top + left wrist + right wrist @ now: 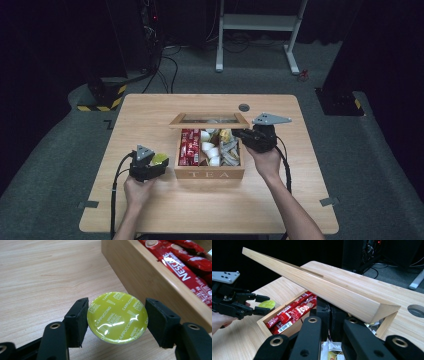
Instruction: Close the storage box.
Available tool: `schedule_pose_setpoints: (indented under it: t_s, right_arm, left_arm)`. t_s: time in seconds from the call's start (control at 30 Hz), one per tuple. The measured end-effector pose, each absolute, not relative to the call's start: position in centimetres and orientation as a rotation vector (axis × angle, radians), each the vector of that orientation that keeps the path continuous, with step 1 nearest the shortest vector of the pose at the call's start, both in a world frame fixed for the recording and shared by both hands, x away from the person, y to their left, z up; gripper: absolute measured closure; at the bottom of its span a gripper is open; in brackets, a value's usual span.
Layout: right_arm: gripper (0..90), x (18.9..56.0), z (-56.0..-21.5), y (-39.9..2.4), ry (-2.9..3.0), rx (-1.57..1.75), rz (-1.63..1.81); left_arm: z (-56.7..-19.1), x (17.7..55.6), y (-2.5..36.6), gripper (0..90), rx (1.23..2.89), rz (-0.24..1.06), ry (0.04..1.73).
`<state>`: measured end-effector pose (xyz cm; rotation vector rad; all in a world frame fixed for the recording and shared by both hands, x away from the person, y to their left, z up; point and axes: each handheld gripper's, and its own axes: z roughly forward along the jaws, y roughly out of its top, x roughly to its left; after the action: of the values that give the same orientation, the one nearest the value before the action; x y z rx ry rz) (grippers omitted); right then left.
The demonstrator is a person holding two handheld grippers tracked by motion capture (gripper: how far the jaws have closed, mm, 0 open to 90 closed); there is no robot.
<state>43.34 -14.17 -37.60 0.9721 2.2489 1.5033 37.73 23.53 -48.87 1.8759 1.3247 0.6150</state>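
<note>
Glossy foil-topped cappuccino capsule (pixel 117 317) beside the matt wooden tea box (pixel 210 173), which holds shiny red plastic Nescafé sachets (pixel 185 265).

A round capsule (pixel 117 317) with a shiny yellow-green foil top printed "CAPPUCCINO" sits between the jaws of the left hand-held gripper (pixel 117 319), foil facing up, both pads at its rim. Just ahead and to that gripper's right stands a wooden tea box (pixel 210 173), lid (pixel 317 286) raised. Its nearest compartment holds red Nescafé sticks (pixel 185 267). The right hand-held gripper (pixel 250 136) sits at the box's far side, under the tilted lid.
</note>
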Motion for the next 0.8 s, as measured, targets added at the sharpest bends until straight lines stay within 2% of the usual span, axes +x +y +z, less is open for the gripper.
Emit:
schedule_pose_setpoints:
  t_s: [0.8]
  right_arm:
    - [87.6, 43.3, -37.7, -14.3, 2.250, 0.975, 1.508]
  left_arm:
    - [-50.7, 38.4, 23.3, 38.0, 1.896, 0.609, 1.375]
